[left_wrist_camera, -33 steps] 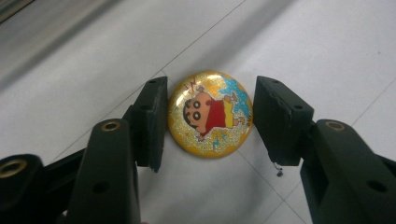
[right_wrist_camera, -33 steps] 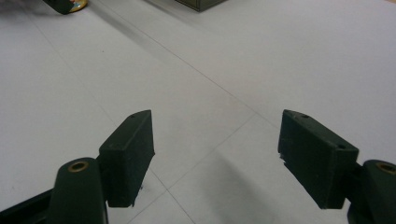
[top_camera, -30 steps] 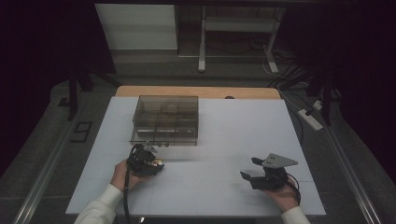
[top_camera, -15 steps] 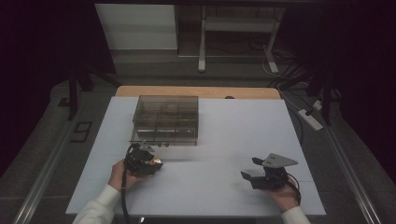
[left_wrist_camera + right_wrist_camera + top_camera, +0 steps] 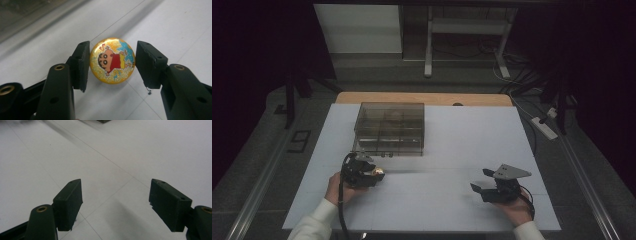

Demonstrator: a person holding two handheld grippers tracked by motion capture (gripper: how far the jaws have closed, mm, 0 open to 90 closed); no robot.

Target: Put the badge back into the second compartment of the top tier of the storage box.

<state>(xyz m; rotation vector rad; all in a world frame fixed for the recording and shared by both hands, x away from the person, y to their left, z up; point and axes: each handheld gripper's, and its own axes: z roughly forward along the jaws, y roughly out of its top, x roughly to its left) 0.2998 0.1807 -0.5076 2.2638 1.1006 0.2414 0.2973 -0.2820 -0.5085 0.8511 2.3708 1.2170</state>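
1. Left gripper: jaws either side of a round yellow glitter badge printed with a cartoon child. One jaw touches the badge's edge; a thin gap shows at the other. Whether the badge is truly clamped or merely bracketed cannot be told
2. Badge, location: between the left jaws, above the white table, just in front of the clear compartment box; in the high view it reads as a small bright spot at the left gripper's tip
3. Change over the last second: the left hand has shifted only slightly, staying near the box's front edge; box unmoved
4. Right gripper: jaws spread wide, nothing between them, resting well apart at the table's right side; no change of place
5. Reading: the badge appears to be the item in hand, likely bound for or just taken from a box compartment; which cannot be settled here
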